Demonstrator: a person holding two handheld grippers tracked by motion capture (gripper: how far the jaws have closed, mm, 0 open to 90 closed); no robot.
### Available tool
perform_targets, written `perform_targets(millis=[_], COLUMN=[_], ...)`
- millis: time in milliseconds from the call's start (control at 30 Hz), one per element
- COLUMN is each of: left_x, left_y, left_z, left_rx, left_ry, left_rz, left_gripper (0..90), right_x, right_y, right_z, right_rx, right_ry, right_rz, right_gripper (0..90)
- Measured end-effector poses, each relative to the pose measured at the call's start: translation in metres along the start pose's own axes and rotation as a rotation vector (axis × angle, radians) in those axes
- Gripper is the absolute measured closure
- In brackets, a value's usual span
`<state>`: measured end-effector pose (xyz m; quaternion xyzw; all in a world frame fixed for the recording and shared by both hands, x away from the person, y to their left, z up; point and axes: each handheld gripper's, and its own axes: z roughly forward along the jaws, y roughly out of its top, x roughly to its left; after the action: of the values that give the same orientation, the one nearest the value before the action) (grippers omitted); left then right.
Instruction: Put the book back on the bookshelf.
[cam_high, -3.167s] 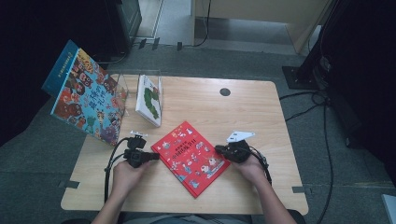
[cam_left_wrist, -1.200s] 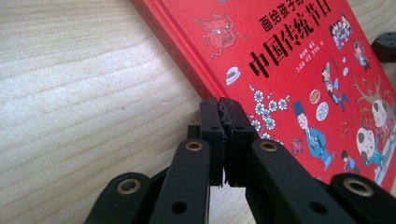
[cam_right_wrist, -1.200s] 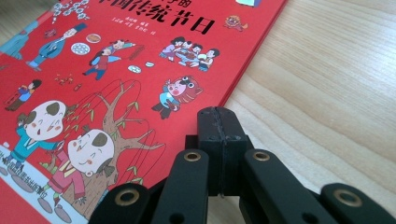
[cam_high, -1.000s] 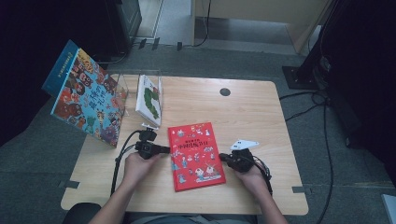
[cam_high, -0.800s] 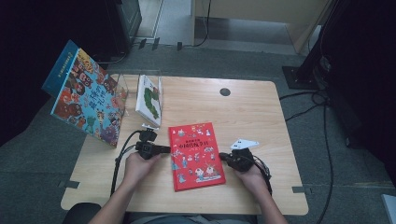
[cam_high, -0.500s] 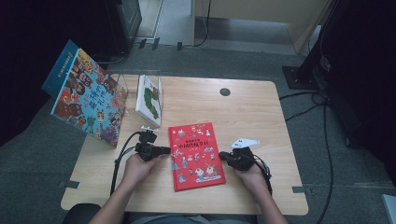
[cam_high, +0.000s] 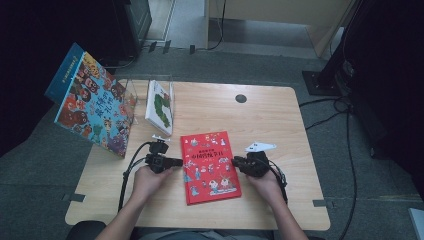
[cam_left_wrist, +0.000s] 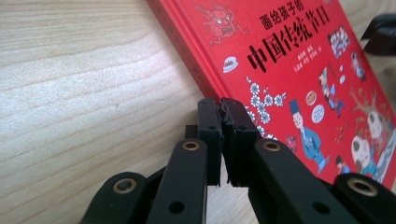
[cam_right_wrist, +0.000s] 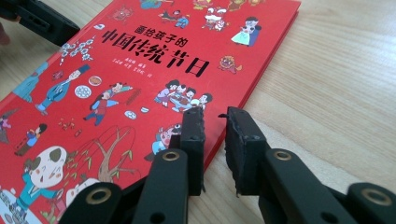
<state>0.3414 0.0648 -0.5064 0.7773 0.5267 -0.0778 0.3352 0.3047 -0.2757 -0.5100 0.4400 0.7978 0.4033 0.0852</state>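
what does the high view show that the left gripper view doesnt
High view alone: the big illustrated book propped at the table's left edge, the white book with a green picture standing in a clear holder, the dark round grommet, both hands, and the floor around the table.

Left gripper view alone: the cover's black title characters and small figures up close, and the left gripper with its fingers nearly closed, empty, at the book's edge.

Shared: the red picture book lying flat on the wood, with the right gripper at its far edge.
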Motion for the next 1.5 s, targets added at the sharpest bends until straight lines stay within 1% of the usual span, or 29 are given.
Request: perform_targets(millis=[33,100,167,200,233,300,367,433,500,567,633,733,833,1000,1067,1167,1267,1400,1500], left_x=[0.0,-0.001,-0.001,-0.001,-0.001,-0.001,-0.001,-0.003,-0.006,-0.007,-0.007,-0.009,-0.01,-0.011,-0.01,-0.01,-0.01,-0.01,-0.01], left_y=[0.001,0.001,0.001,0.001,0.0,0.0,-0.001,-0.003,-0.004,-0.005,-0.006,-0.008,-0.009,-0.011,-0.011,-0.013,-0.013,-0.013,-0.012], left_z=[0.0,0.001,0.001,0.001,0.001,0.0,0.0,0.0,0.0,0.0,0.001,0.002,0.002,0.002,0.002,0.003,0.003,0.003,0.003], left_rx=[0.002,-0.001,-0.002,-0.003,-0.002,0.002,0.01,0.003,-0.007,-0.01,-0.007,-0.007,-0.015,-0.03,-0.028,-0.039,-0.038,-0.033,-0.028], left_ry=[-0.002,0.002,0.002,0.001,-0.001,-0.004,-0.011,-0.005,0.013,0.02,0.009,0.003,0.008,0.012,0.009,0.004,0.002,-0.006,-0.009], left_rz=[-0.001,0.004,0.003,-0.002,-0.005,-0.002,0.0,0.002,0.008,0.011,-0.005,-0.007,-0.008,-0.022,-0.027,-0.041,-0.042,-0.041,-0.042], left_gripper=[88.0,88.1,88.1,88.0,88.0,88.0,88.5,89.5,90.0,90.0,90.0,90.0,90.0,90.0,90.0,90.0,90.0,90.0,90.0], right_x=[-0.001,-0.004,-0.007,-0.008,-0.009,-0.011,-0.016,-0.021,-0.023,-0.023,-0.024,-0.028,-0.03,-0.03,-0.03,-0.032,-0.031,-0.027,-0.024], right_y=[0.001,0.003,0.005,0.008,0.011,0.017,0.021,0.025,0.03,0.035,0.039,0.043,0.046,0.05,0.051,0.054,0.058,0.069,0.078], right_z=[0.001,0.003,0.005,0.005,0.006,0.009,0.012,0.014,0.016,0.018,0.02,0.022,0.023,0.024,0.024,0.023,0.019,0.009,0.003], right_rx=[0.019,0.035,0.057,0.078,0.094,0.132,0.163,0.196,0.23,0.266,0.291,0.309,0.323,0.354,0.361,0.374,0.373,0.359,0.358], right_ry=[0.005,0.036,0.052,0.057,0.053,0.058,0.076,0.096,0.103,0.095,0.084,0.082,0.081,0.081,0.079,0.087,0.096,0.099,0.103], right_rz=[0.015,0.076,0.121,0.144,0.155,0.195,0.236,0.284,0.301,0.319,0.349,0.388,0.405,0.425,0.43,0.446,0.438,0.407,0.39], right_gripper=[74.6,72.7,71.0,71.8,71.5,69.2,67.5,67.4,67.8,67.7,67.9,68.5,68.7,68.2,68.3,69.2,70.4,70.8,70.8])
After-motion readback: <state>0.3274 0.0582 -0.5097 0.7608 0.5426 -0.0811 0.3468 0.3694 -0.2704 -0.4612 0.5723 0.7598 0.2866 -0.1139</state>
